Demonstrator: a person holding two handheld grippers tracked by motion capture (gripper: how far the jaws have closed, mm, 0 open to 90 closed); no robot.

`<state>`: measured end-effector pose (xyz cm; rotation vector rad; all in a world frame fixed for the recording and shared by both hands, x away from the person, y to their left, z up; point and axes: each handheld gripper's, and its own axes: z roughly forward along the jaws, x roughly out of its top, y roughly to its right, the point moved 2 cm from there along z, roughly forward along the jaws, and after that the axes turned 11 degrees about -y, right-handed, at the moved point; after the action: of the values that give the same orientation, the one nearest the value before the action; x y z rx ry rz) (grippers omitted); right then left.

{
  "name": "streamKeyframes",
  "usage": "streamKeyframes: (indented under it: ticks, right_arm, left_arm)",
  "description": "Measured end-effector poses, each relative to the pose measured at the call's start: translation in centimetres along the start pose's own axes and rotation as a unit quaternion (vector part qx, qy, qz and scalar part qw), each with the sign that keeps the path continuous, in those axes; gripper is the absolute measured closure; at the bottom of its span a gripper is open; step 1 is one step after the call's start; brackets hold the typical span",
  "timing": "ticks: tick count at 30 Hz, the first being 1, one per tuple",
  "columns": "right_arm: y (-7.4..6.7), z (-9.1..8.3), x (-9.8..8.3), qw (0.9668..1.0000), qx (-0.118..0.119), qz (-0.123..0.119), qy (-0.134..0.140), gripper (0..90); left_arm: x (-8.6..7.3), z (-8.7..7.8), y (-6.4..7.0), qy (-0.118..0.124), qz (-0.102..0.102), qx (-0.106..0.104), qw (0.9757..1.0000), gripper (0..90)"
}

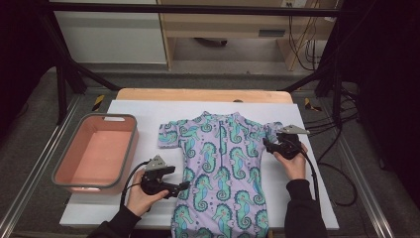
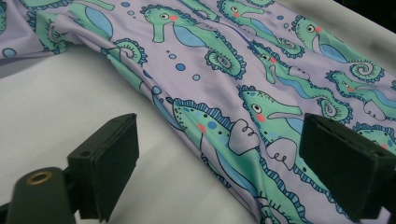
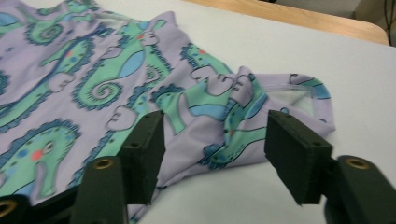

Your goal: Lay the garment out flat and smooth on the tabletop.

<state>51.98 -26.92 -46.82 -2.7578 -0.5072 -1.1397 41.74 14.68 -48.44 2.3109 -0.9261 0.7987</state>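
Table (image 1: 307, 208): white sheet over a wooden top.
Garment (image 1: 220, 168): lilac seahorse-print suit, spread flat mid-table — lower end hangs over the near edge.
Bin (image 1: 130, 148): pink, grey-rimmed, left of the garment.
Left gripper (image 1: 185, 187): jaws apart, straddling the garment's left edge — clamping nothing.
Right gripper (image 1: 266, 144): jaws apart at the rumpled right sleeve (image 3: 261, 107).

High view looks down from above, both tongs views sit close, all sharing the seahorse garment (image 1: 218, 168)
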Motion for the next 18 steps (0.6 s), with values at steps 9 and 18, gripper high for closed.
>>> streamKeyframes:
  ticks: [9,18]
  right_arm:
    - [0.8,2.8,1.2,0.9996,-0.025,0.010,-0.012,57.5]
    - [1.3,3.8,1.4,0.9995,-0.011,0.014,-0.026,87.3]
  left_arm:
    - [0.0,0.0,-0.1,-0.006,-0.001,0.000,1.0000,8.6]
    - [-0.2,0.0,-0.3,-0.007,-0.008,0.003,0.9999,8.5]
